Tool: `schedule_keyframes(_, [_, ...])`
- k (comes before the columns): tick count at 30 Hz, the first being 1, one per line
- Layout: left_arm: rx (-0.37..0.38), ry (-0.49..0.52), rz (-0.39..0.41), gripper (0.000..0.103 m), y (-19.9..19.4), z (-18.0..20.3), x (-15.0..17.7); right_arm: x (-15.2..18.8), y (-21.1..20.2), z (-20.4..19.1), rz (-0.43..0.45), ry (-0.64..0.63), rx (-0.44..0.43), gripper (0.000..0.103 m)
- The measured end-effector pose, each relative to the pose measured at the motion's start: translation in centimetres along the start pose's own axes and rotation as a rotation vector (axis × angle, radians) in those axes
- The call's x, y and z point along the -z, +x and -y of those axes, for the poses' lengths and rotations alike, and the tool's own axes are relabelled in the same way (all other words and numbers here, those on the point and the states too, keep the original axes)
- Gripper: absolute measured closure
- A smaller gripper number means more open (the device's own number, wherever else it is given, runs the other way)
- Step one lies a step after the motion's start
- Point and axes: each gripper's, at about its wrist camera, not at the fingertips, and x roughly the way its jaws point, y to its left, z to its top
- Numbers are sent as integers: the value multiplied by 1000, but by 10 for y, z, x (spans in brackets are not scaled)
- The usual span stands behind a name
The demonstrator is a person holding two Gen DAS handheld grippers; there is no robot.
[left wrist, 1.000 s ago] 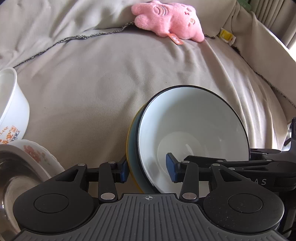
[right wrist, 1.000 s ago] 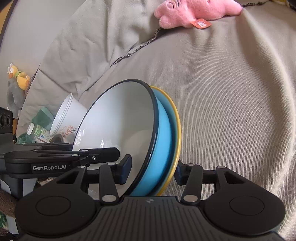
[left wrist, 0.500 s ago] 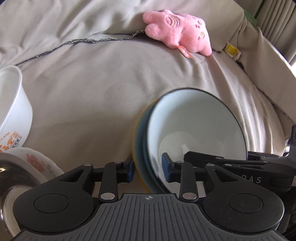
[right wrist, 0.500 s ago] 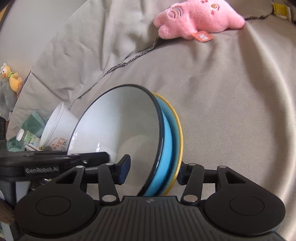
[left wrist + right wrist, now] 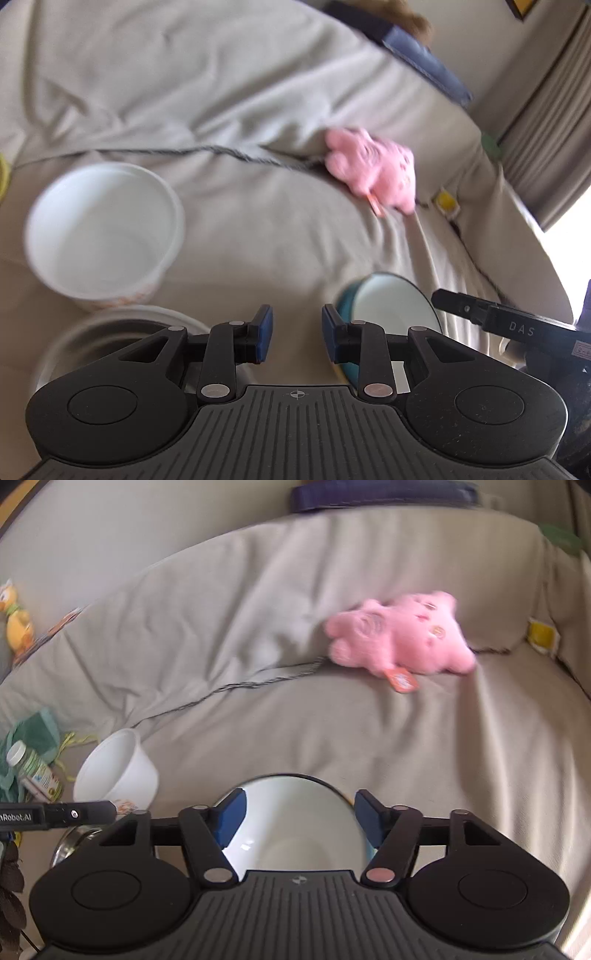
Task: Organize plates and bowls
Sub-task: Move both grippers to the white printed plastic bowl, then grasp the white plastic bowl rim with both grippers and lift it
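Both grippers have just let go. Your right gripper (image 5: 297, 818) is spreading its blue pads as you watch, and the white enamel bowl with the black rim (image 5: 295, 823) that sat tilted in its bite a second ago now lies open-side up below the gap, with neither pad pressing on it. Your left gripper (image 5: 297, 338) has come off too: a second ago it straddled the bowl's rim, and now its jaws are narrowing on nothing, standing part-way apart with only grey cover between them.

From the left wrist you can see the bowl nested in a teal dish (image 5: 345, 306) on the grey sofa cover (image 5: 258, 236), just right of the left gripper's fingers. So the judgement is that this stack is set down and done with, and both hands are free for the next piece.

Next candidates sit to your left: a tall white plastic tub (image 5: 105, 236) standing upright, and just in front of it a shiny steel bowl (image 5: 110, 339), partly hidden behind the gripper body. Motion blur smears both.

A pink plush toy (image 5: 400, 635) lies well back on the sofa, out of the way. A small bottle (image 5: 35, 771) and a green cloth (image 5: 33, 734) clutter the far left, beside the tub.
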Motion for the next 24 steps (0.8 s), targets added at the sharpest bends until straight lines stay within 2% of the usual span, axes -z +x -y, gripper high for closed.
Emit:
schedule_keyframes(2, [-52, -12, 57, 71, -17, -19, -2, -8, 11, -23, -20, -29, 18, 27])
schedule_keyframes(5, [-120, -30, 165, 71, -31, -48, -10, -18, 33, -60, -64, -58, 55, 26])
schedule_keyframes(9, [-150, -71, 319, 71, -39, -94, -16, -24, 51, -102, -89, -133, 117, 25])
schedule_keyframes(11, [-165, -84, 273, 71, -43, -116, -18, -27, 64, -120, -95, -192, 134, 22])
schedule_keyframes(13, [-125, -147, 287, 71, -53, -139, -20, -32, 80, -139, -111, -223, 161, 22])
schedule_keyframes(15, [-104, -194, 266, 71, -60, -163, -24, -36, 93, -152, -130, -229, 158, 22])
schedule_keyframes(17, [-168, -241, 276, 71, -61, -181, -25, -39, 105, -163, -142, -225, 139, 22])
schedule_keyframes(19, [-204, -261, 265, 71, -55, -191, -24, -42, 114, -175, -145, -222, 104, 22])
schedule_keyframes(22, [-162, -283, 250, 71, -41, -197, -26, -44, 127, -187, -159, -195, 40, 22])
schedule_keyframes(24, [-137, -267, 244, 71, -34, -194, -30, -45, 143, -196, -182, -183, 49, 22])
